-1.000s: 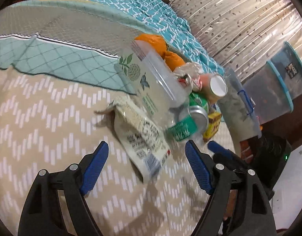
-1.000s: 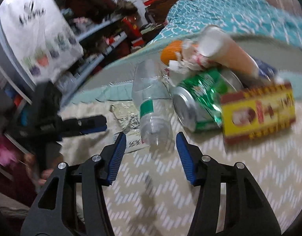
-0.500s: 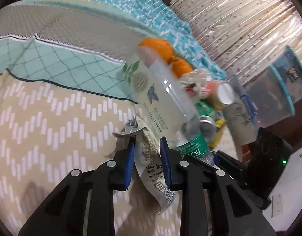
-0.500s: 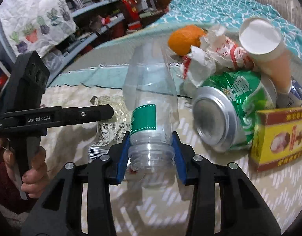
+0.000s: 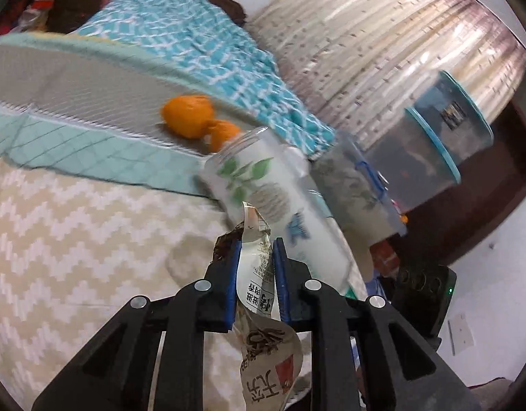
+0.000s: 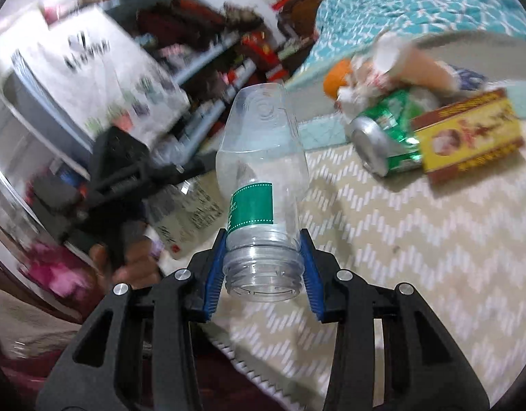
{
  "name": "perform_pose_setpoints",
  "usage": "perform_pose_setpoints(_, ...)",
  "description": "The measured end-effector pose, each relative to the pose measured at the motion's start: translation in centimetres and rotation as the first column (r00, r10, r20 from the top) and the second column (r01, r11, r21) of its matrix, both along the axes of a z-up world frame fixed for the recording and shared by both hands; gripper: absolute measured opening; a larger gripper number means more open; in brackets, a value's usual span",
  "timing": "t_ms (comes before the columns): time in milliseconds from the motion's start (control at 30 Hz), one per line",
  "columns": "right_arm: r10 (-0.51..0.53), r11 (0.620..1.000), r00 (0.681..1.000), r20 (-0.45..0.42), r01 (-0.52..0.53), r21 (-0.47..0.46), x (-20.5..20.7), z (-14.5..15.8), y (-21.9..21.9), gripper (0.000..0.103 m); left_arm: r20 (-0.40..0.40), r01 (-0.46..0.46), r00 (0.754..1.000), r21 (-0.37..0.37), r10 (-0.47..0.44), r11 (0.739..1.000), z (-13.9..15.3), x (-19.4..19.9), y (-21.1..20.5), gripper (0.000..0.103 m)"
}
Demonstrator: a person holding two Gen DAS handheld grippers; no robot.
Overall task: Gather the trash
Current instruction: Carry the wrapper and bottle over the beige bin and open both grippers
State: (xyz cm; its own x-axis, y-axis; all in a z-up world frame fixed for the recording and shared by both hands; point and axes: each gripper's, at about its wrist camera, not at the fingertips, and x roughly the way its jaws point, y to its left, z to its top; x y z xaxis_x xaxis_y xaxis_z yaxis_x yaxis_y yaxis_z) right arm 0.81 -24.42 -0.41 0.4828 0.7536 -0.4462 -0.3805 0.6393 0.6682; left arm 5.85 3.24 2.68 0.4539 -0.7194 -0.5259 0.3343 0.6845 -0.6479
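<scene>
The left gripper (image 5: 256, 257) has just been closing and now pinches a crumpled snack wrapper (image 5: 259, 284) between its blue pads; the wrapper's printed tail hangs below the jaws, clear of the chevron bedspread (image 5: 74, 239). Just behind it rises a clear bottle that shows frosted and leaf-printed in this view. An orange peel (image 5: 191, 120) lies further back on the bed, and lidded plastic bins (image 5: 430, 150) stand off the bed's far edge.

The right gripper (image 6: 263, 267) has its jaws narrowed onto the neck of a clear plastic bottle (image 6: 263, 178) with a green label; the pads press both sides of the threaded mouth, which points back at the camera, and the bottle's base tilts up and away, off the bedspread. To the right of it, still lying on the bed, are a green drink can (image 6: 389, 140), a yellow and red carton (image 6: 468, 133), a paper cup (image 6: 420, 65) and crumpled paper. At the left edge a hand (image 6: 133, 260) grips the other tool's handle.

The step in hand appears to be the lift: two pieces are picked up at once. The next move likely calls for carrying both to a bin or bag, though which receptacle is meant cannot be told. The bottle's smooth, tapered neck could slip, so the squeeze should hold during the carry.
</scene>
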Motion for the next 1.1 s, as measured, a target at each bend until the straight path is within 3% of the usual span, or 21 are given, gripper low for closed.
perform_pose_setpoints(233,-0.217,0.976,0.974,0.064,0.216,0.02,-3.9,0.7,-6.5,0.043,0.082,0.178,0.98,0.081,-0.184,0.981,3.3,1.1,-10.4,0.017)
perform_pose_setpoints(400,-0.391,0.92,0.919,0.043,0.389,0.053,-7.3,-0.3,-13.1,0.043,0.063,0.313,0.945,0.116,-0.322,0.943,3.0,2.6,-19.1,0.017)
perform_pose_setpoints(567,-0.564,0.825,0.826,0.0,0.563,0.056,-10.2,-1.8,-19.9,0.043,0.0,0.46,0.884,0.182,-0.468,0.869,0.9,3.7,-30.9,0.017)
perform_pose_setpoints(867,-0.791,0.591,0.593,-0.148,0.804,0.066,-13.6,-4.6,-30.2,0.043,-0.075,0.646,0.753,0.272,-0.654,0.713,-3.2,4.3,-50.2,0.017)
perform_pose_setpoints(933,-0.821,0.539,0.541,-0.183,0.84,0.064,-13.3,-5.2,-31.9,0.045,-0.107,0.665,0.737,0.286,-0.667,0.689,-4.4,4.7,-54.2,0.033)
perform_pose_setpoints(967,-0.836,0.514,0.514,-0.191,0.856,0.055,-13.1,-5.3,-32.7,0.047,-0.121,0.659,0.743,0.3,-0.658,0.69,-4.9,4.8,-55.6,0.06)
perform_pose_setpoints(1000,-0.845,0.502,0.501,-0.188,0.864,0.049,-12.8,-5.2,-32.7,0.049,-0.124,0.636,0.763,0.319,-0.635,0.702,-5.4,5.1,-57.0,0.072)
perform_pose_setpoints(1033,-0.858,0.484,0.483,-0.176,0.874,0.039,-12.5,-5.0,-33.0,0.059,-0.12,0.625,0.771,0.325,-0.625,0.709,-5.4,5.2,-57.5,0.071)
perform_pose_setpoints(1100,-0.871,0.471,0.469,-0.145,0.882,0.028,-11.9,-4.5,-33.2,0.061,-0.126,0.628,0.77,0.315,-0.625,0.711,-5.5,5.4,-58.5,0.072)
